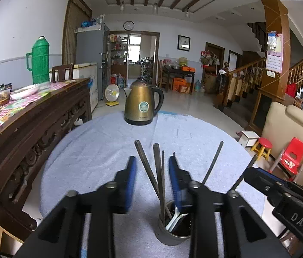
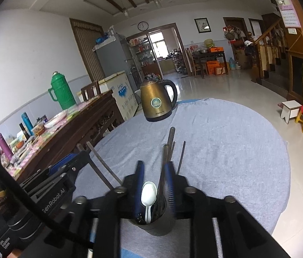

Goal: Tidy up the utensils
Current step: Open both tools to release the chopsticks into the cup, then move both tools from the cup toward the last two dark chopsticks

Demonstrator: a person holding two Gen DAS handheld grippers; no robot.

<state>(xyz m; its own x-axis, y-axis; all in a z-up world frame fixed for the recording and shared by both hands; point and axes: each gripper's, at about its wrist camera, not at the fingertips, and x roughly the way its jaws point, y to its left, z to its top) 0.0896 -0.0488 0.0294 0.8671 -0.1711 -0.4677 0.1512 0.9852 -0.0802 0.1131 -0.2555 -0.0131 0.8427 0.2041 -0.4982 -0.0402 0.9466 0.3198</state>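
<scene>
Both claws hover parted over cup, table edge well apart

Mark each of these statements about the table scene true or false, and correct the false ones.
1. The kettle stands upright on the blue cloth. True.
2. The chopsticks lie flat on the cloth. False: they stand in the metal cup, leaning outward.
3. A white spoon sits in the cup. True.
4. The left gripper is clamped on the chopsticks. False: its blue pads stand apart on either side of them, without pressing.
5. The green thermos stands on the round table beside the kettle. False: it is on the wooden sideboard to the left.
</scene>
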